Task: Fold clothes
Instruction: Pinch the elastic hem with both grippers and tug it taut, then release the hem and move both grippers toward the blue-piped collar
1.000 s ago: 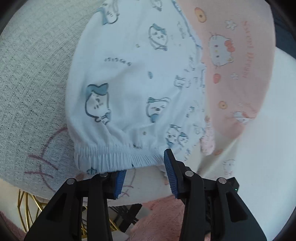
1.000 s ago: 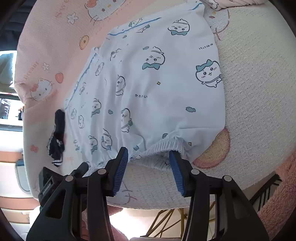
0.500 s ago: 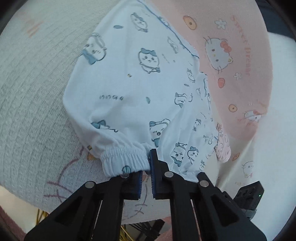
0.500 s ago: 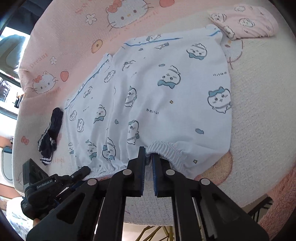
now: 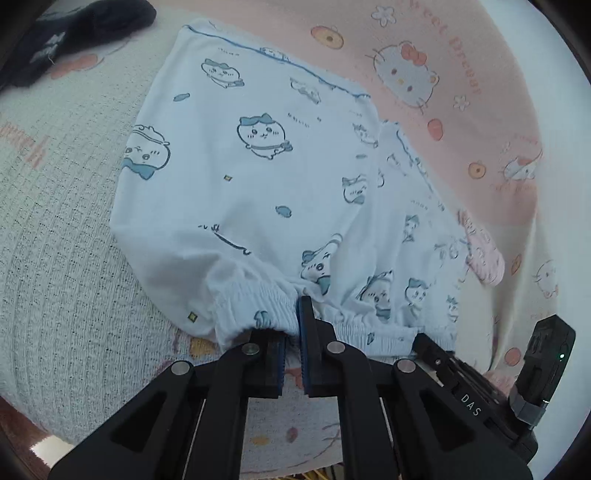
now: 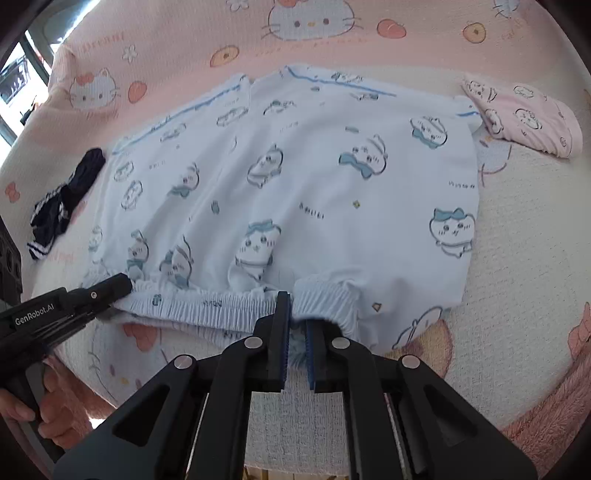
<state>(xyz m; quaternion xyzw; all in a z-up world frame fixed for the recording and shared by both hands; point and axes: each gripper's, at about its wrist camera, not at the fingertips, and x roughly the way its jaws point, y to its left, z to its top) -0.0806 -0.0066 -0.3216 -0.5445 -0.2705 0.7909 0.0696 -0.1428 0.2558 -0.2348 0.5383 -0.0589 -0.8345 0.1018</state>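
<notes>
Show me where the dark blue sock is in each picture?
Left wrist view: the dark blue sock lies at the top left, beyond the white shorts.
Right wrist view: the sock lies at the left edge, beside the shorts.
Shared landmark: the shorts' elastic waistband, which both grippers pinch.

One pale blue printed shorts (image 6: 295, 192), one pink garment (image 6: 524, 118) (folded), one dark sock (image 6: 62, 199), two grippers (image 6: 295, 325)

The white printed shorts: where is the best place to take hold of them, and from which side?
Grip the elastic waistband of the shorts from the near bed edge, where it lies gathered and thick, facing the person. The left gripper and right gripper already pinch it at two separate spots, which suits lifting it evenly to fold.
</notes>
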